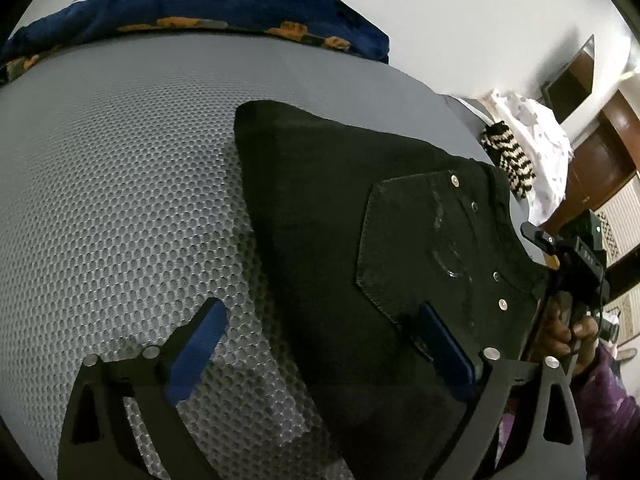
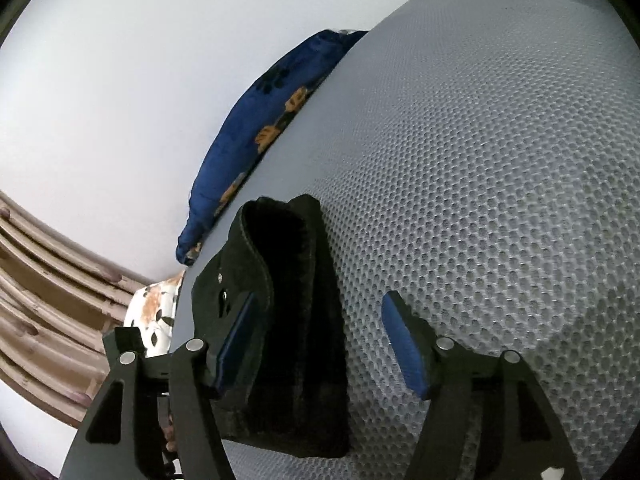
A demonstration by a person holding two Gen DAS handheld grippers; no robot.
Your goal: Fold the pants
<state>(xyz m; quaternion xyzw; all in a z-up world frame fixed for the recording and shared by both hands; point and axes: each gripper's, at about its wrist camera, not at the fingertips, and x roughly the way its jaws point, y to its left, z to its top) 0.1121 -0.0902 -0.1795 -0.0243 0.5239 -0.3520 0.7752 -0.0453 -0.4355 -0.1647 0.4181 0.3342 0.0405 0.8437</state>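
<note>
Hovering both claws spread and empty over the pants (image 1: 340,216), folded black on the grey mattress (image 1: 120,184), I keep left gripper (image 1: 320,356) and right gripper (image 2: 320,344) straddling its edges, likely to release.

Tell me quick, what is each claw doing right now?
Left claw: open, holding nothing, over the pants.
Right claw: open, nothing gripped, pants' edge between its fingers.

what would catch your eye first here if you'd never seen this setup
The black folded pants lying on the grey mesh mattress, back pocket and rivets up. Then the blue-padded left tongs open over them, and a navy blanket with orange prints along the far edge.
</note>
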